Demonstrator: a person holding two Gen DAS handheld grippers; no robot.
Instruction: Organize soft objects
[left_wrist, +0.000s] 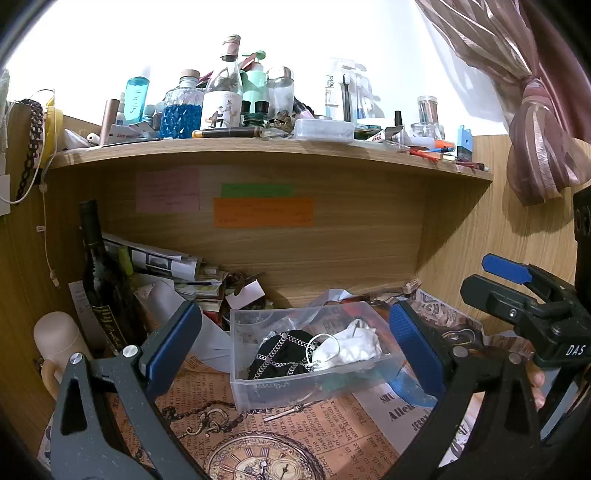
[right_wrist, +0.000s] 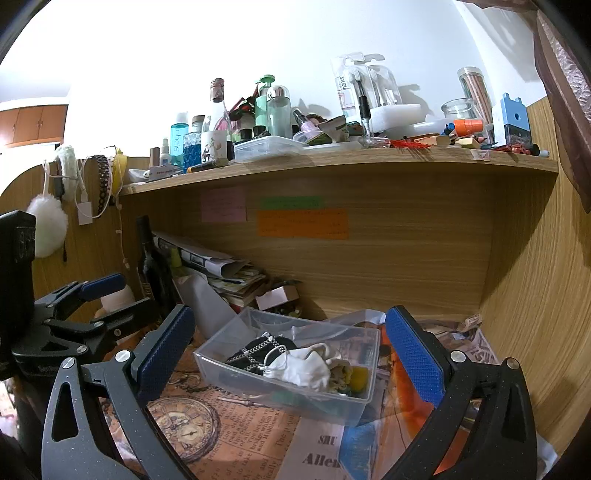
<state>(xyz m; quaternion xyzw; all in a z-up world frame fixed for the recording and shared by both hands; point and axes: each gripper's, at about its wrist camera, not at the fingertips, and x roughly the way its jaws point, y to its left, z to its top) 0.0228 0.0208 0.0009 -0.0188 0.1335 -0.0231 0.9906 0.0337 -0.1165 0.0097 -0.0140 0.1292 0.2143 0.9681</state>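
A clear plastic bin (left_wrist: 258, 391) (right_wrist: 221, 365) stands on the desk under the shelf. Inside lie a black soft item with a silver chain (left_wrist: 284, 354) (right_wrist: 258, 350) and a white face mask (left_wrist: 354, 347) (right_wrist: 306, 369); the right wrist view also shows a yellowish soft item (right_wrist: 351, 374) in its right end. My left gripper (left_wrist: 295, 347) is open and empty, jaws wide on either side of the bin. My right gripper (right_wrist: 291, 350) is open and empty, likewise framing the bin. Each gripper shows in the other's view: the right gripper (left_wrist: 517, 291), the left gripper (right_wrist: 99, 299).
A vintage newspaper-print sheet (left_wrist: 258, 435) covers the desk. A dark wine bottle (left_wrist: 99, 280), a pale cup (left_wrist: 55, 339) and stacked papers (left_wrist: 173, 266) crowd the back left. The shelf above (left_wrist: 258, 155) holds many bottles. A curtain (left_wrist: 535, 110) hangs at right.
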